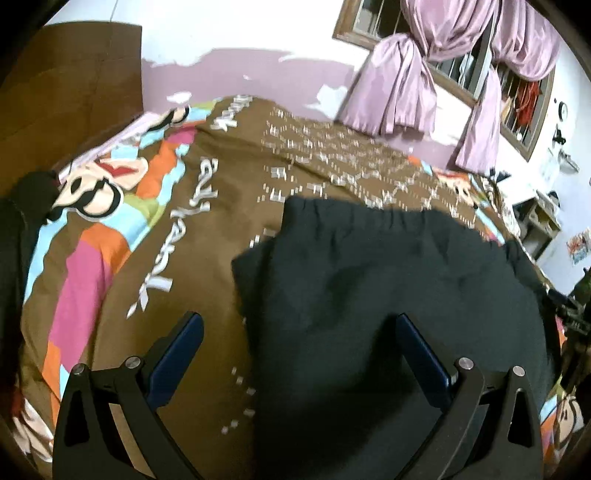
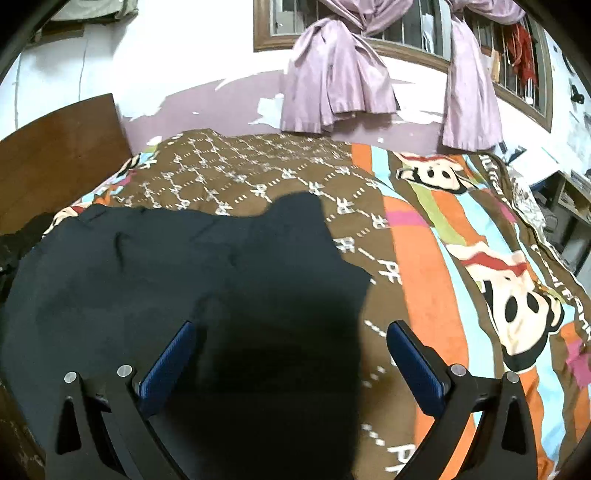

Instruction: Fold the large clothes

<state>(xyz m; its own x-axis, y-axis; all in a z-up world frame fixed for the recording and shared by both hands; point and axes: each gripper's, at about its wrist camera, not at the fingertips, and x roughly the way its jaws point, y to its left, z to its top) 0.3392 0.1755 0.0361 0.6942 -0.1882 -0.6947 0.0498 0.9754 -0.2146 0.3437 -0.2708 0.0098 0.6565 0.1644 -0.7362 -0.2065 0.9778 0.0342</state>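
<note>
A large dark garment [image 1: 388,280] with a gathered elastic edge lies spread on a brown patterned bedspread [image 1: 229,173]. My left gripper [image 1: 299,325] hovers open over the garment's left edge, blue pads wide apart, nothing between them. In the right wrist view the same dark garment [image 2: 166,266] covers the left and middle of the bedspread [image 2: 258,173]. Over its right edge my right gripper [image 2: 290,334] stands open, holding nothing.
A wooden headboard [image 2: 55,155] stands at the left of the bed. Purple curtains [image 2: 332,81] hang by a barred window [image 2: 406,33] behind the bed. A dark bundle [image 1: 22,221] lies at the bed's left edge. Shelves and clutter [image 2: 569,206] sit at the right.
</note>
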